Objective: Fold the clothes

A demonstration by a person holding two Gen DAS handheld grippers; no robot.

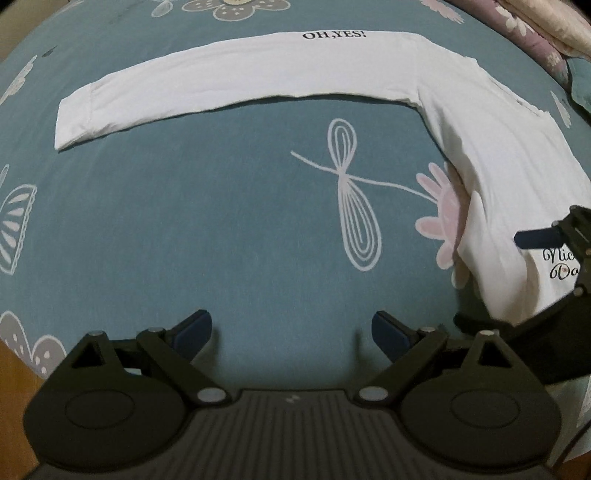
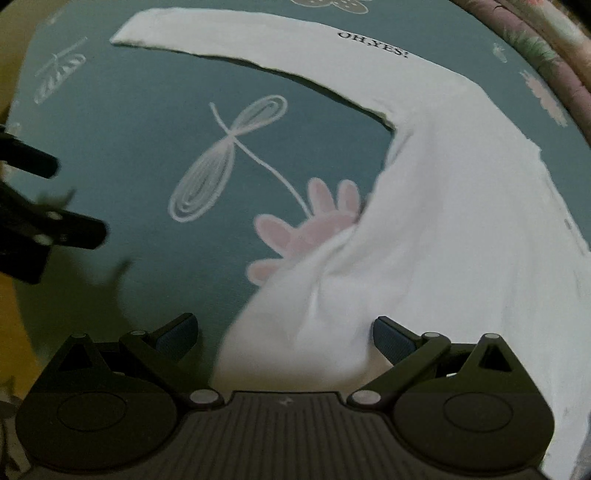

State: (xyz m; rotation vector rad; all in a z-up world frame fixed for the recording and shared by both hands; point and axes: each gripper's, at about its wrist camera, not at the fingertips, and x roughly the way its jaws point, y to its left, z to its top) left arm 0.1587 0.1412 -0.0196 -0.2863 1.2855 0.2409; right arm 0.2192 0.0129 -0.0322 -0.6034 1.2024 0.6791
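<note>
A white long-sleeved shirt (image 1: 491, 155) lies on a teal bedsheet (image 1: 184, 221) with its left sleeve (image 1: 221, 81) stretched out flat, "OH,YES!" printed near the shoulder. My left gripper (image 1: 291, 334) hovers open above bare sheet, nothing between its fingers, the shirt to its right. My right gripper (image 2: 284, 339) is open too, low over the shirt's near edge (image 2: 295, 332), with white cloth bunched between the blue pads; whether they touch it I cannot tell. The right gripper (image 1: 554, 236) also shows at the left wrist view's right edge, over the shirt's body. The left gripper (image 2: 44, 221) appears dark at the right wrist view's left edge.
The sheet carries printed flowers and a dragonfly (image 1: 351, 195). A folded purple and pink quilt (image 1: 546, 33) lies at the far right. A strip of brown wood (image 1: 18, 362) shows past the bed's near left edge.
</note>
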